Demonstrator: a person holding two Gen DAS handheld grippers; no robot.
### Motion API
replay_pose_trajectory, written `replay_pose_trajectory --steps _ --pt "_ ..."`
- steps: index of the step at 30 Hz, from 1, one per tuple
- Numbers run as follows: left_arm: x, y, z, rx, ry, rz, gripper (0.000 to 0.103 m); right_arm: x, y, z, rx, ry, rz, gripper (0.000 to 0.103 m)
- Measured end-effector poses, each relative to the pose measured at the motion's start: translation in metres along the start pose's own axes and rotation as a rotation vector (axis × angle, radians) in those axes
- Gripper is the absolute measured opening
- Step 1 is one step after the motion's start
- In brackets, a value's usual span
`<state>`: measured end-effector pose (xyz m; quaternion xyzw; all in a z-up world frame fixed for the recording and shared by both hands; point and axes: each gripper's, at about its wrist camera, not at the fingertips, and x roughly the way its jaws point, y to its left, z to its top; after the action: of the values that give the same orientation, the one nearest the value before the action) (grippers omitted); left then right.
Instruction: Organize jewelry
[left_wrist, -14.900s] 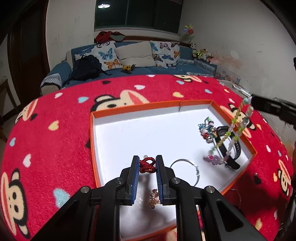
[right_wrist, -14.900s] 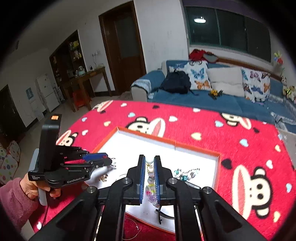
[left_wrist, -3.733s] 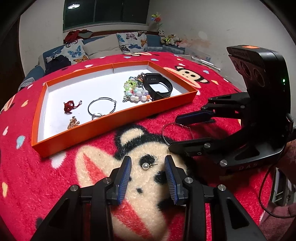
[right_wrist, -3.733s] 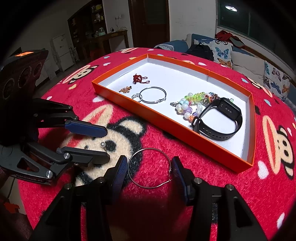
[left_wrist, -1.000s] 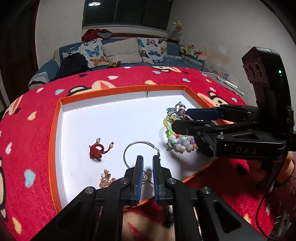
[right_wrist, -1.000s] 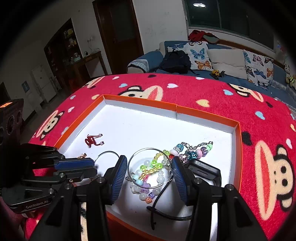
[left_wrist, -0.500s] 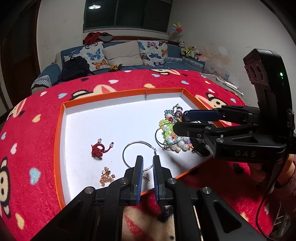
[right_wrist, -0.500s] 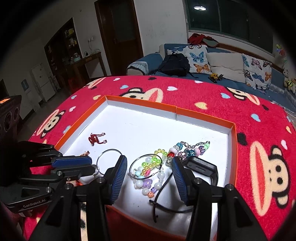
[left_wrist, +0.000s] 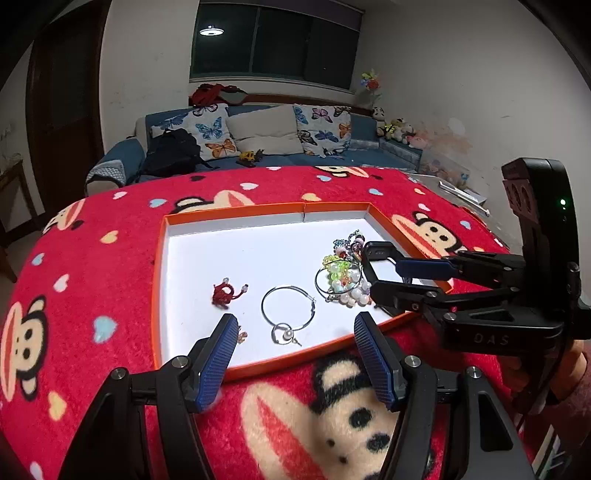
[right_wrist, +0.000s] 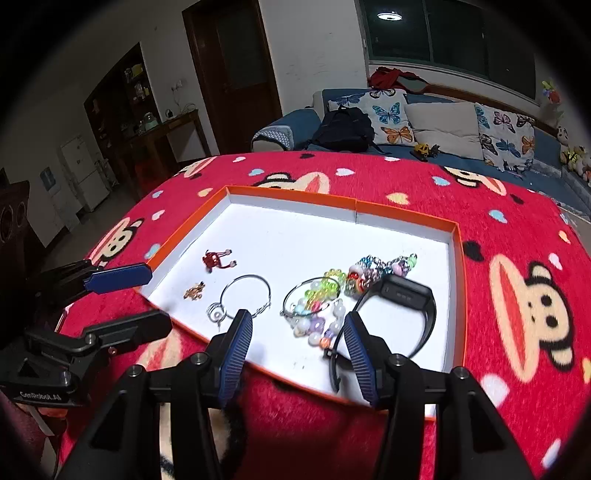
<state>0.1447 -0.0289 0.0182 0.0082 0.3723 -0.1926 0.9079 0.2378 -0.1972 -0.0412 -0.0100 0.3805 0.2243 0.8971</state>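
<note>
An orange-rimmed white tray (left_wrist: 159, 273) (right_wrist: 457, 280) holds the jewelry. In it lie a red knot earring (left_wrist: 223, 293) (right_wrist: 214, 259), a small gold charm (right_wrist: 194, 291), a silver hoop (left_wrist: 288, 308) (right_wrist: 245, 291), a pearl earring (left_wrist: 285, 335) (right_wrist: 216, 314), a second hoop on a bead bracelet (left_wrist: 341, 282) (right_wrist: 314, 306), and a black watch (right_wrist: 402, 299). My left gripper (left_wrist: 295, 350) is open and empty above the tray's near rim. My right gripper (right_wrist: 297, 345) is open and empty over the tray's near right corner.
The tray sits on a red monkey-print cloth (left_wrist: 85, 288) over a round table. A blue sofa (left_wrist: 258, 147) with cushions and a black backpack (left_wrist: 171, 151) stands behind. A dark door and a desk are at the left in the right wrist view.
My left gripper has opened and released the pearl earring into the tray beside the hoop. Both grippers have drawn back toward the near rim. The second hoop lies on the beads.
</note>
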Motion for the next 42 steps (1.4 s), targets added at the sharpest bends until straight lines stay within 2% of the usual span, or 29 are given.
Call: replay_pose_trajectory --steps 9,11,25,30,42 --pt "-0.022 -0.007 -0.014 -0.026 -0.024 0.015 0.073 -0.013 0.011 -0.015 0.01 -0.015 -0.01 0.059" --pt "-0.026 -0.007 -0.018 -0.031 -0.032 0.036 0.079 -0.017 0.014 -0.02 0.001 -0.026 -0.027 0.059" --pt "-0.039 -0.009 -0.036 -0.027 -0.103 0.141 0.087 -0.031 0.018 -0.042 0.067 -0.096 -0.057 0.062" --pt "-0.039 -0.011 -0.039 -0.032 -0.13 0.174 0.087 -0.03 0.018 -0.044 0.089 -0.105 -0.058 0.062" --pt "-0.03 -0.011 -0.049 -0.094 -0.153 0.261 0.088 -0.032 0.024 -0.055 0.046 -0.149 -0.155 0.063"
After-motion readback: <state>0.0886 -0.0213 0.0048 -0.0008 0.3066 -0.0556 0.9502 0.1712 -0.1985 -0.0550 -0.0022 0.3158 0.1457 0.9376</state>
